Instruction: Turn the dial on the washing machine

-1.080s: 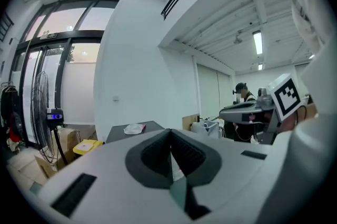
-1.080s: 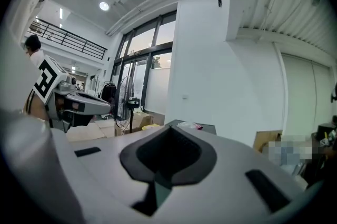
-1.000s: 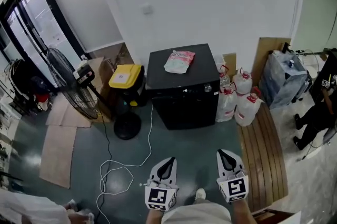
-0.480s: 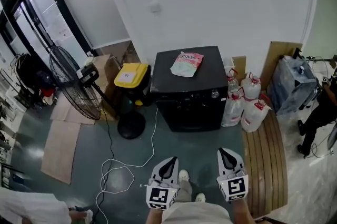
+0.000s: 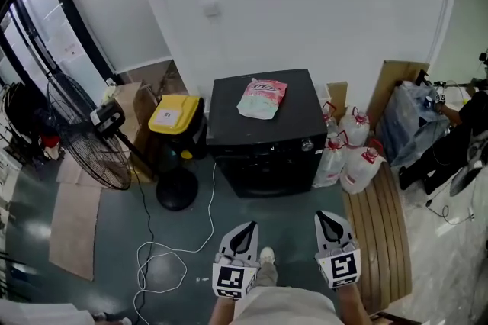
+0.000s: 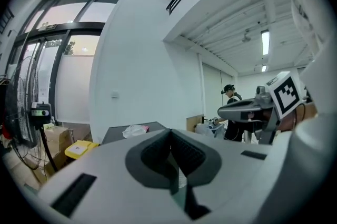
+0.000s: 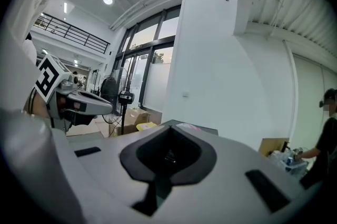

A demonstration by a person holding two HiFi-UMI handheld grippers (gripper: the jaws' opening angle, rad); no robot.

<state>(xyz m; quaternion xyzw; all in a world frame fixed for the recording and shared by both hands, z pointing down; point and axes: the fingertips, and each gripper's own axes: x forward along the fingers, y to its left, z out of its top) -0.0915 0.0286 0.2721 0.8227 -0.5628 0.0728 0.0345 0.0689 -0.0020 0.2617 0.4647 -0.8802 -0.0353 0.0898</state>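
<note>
Bare workshop-like hall: tall glazing [image 6: 73, 81], floor fan [image 5: 85, 156], flattened cardboard [image 5: 74, 228].

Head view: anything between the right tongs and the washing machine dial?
Nothing but bare floor between the right tongs and the dial; the head view shows it.

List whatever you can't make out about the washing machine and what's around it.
- Dial: head view, too small to read its setting.
- Washing machine front: both gripper views, hidden behind the left tongs and the right tongs; only its top shows.
- Pouch print: head view, too small to read.
- Person at right: head view, cut off by the picture's edge.
</note>
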